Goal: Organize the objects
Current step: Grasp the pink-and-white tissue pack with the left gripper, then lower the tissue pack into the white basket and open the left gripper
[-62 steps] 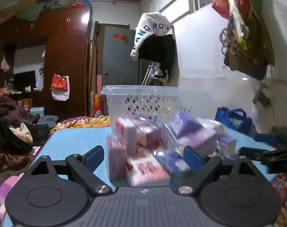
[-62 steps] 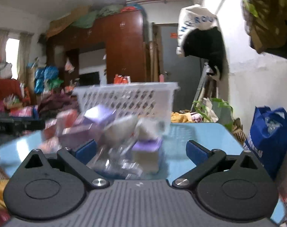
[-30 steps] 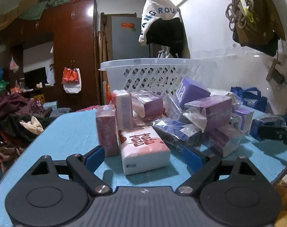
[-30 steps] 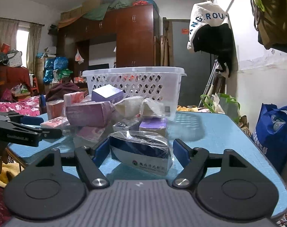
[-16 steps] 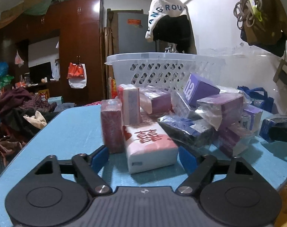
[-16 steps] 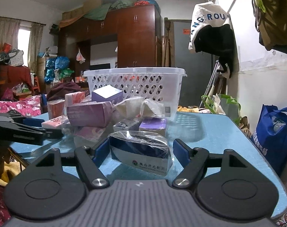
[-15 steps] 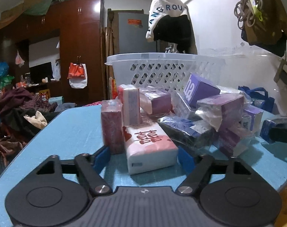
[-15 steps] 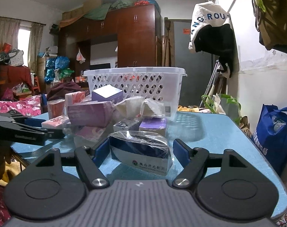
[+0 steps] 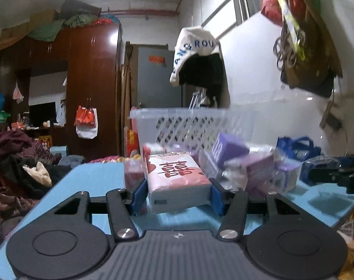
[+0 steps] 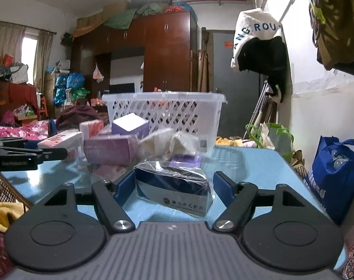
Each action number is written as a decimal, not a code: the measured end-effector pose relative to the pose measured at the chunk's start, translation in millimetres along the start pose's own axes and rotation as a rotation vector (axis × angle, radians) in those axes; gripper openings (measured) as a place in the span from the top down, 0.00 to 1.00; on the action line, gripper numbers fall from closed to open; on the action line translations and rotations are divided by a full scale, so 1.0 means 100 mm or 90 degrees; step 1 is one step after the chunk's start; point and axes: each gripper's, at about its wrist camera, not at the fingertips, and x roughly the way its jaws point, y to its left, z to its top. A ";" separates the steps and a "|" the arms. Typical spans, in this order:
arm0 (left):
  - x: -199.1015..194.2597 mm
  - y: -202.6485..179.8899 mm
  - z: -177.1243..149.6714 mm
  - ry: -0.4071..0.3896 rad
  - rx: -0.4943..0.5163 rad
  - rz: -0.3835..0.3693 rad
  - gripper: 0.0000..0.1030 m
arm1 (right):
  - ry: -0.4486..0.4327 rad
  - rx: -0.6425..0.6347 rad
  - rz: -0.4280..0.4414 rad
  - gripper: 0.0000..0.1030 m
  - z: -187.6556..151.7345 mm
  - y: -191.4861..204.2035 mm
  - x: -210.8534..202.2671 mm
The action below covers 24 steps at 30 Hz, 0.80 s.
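My left gripper (image 9: 178, 194) is shut on a pink and white tissue pack (image 9: 177, 177) with red characters and holds it lifted off the blue table (image 9: 93, 182). My right gripper (image 10: 173, 187) has its fingers close on both sides of a dark blue plastic-wrapped pack (image 10: 174, 186), which looks slightly raised at its near end. A pile of pink and purple packs (image 10: 111, 150) lies behind it. A white lattice basket (image 10: 163, 112) stands at the back of the table; it also shows in the left wrist view (image 9: 190, 126).
The left gripper's arm (image 10: 20, 155) shows at the left in the right wrist view. A blue bag (image 10: 335, 175) hangs past the table's right edge. A wall runs along the right. Clothes (image 9: 18, 163) are heaped left of the table.
My left gripper has closed on the pink and white tissue pack and lifted it. My right gripper has closed in on the dark blue pack and risen slightly.
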 end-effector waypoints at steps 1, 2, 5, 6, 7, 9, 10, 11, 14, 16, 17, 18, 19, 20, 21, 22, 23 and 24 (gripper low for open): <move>-0.01 0.01 0.02 -0.006 0.000 -0.003 0.42 | -0.003 0.000 -0.002 0.26 0.02 0.00 0.00; -0.01 0.01 0.05 -0.010 0.001 -0.004 0.42 | -0.006 0.001 -0.002 0.26 0.05 -0.01 0.00; 0.00 0.06 0.17 -0.021 -0.009 -0.019 0.42 | -0.016 -0.001 -0.002 0.27 0.13 -0.02 0.01; 0.00 0.08 0.22 -0.024 -0.013 -0.023 0.42 | -0.023 -0.003 -0.004 0.27 0.18 -0.02 0.02; 0.00 0.10 0.28 -0.028 -0.019 -0.026 0.42 | -0.030 -0.006 -0.005 0.27 0.24 -0.02 0.03; 0.07 0.12 0.46 -0.031 -0.018 -0.031 0.42 | -0.039 -0.015 -0.001 0.27 0.42 -0.02 0.08; 0.11 0.12 0.57 -0.033 -0.015 -0.038 0.42 | -0.048 -0.019 0.002 0.27 0.55 -0.02 0.13; 0.17 0.12 0.69 -0.037 -0.012 -0.042 0.42 | -0.056 -0.023 0.004 0.27 0.70 -0.01 0.19; 0.48 0.10 1.13 -0.028 -0.008 -0.059 0.42 | -0.073 -0.037 -0.003 0.27 1.17 0.02 0.48; 0.81 0.07 1.39 -0.006 0.001 -0.063 0.42 | -0.066 -0.036 -0.005 0.27 1.43 0.02 0.77; 0.98 0.07 1.49 0.013 -0.001 -0.059 0.42 | -0.048 -0.038 -0.005 0.27 1.52 0.02 0.95; 1.18 0.09 1.58 0.034 -0.004 -0.057 0.42 | -0.029 -0.034 -0.009 0.27 1.60 0.00 1.13; 1.32 0.11 1.61 0.049 -0.010 -0.053 0.42 | -0.013 -0.029 -0.014 0.27 1.66 -0.02 1.32; 1.46 0.13 1.64 0.069 -0.017 -0.047 0.42 | 0.002 -0.029 -0.017 0.27 1.68 -0.04 1.45; 1.59 0.16 1.64 0.083 -0.028 -0.043 0.42 | 0.013 -0.027 -0.021 0.27 1.67 -0.06 1.59; 1.67 0.19 1.63 0.094 -0.031 -0.040 0.42 | 0.022 -0.025 -0.024 0.27 1.66 -0.08 1.67; 1.74 0.21 1.61 0.104 -0.027 -0.042 0.41 | 0.031 -0.025 -0.025 0.26 1.64 -0.11 1.73; 1.81 0.23 1.58 0.110 -0.024 -0.047 0.34 | 0.035 -0.024 -0.024 0.24 1.62 -0.13 1.78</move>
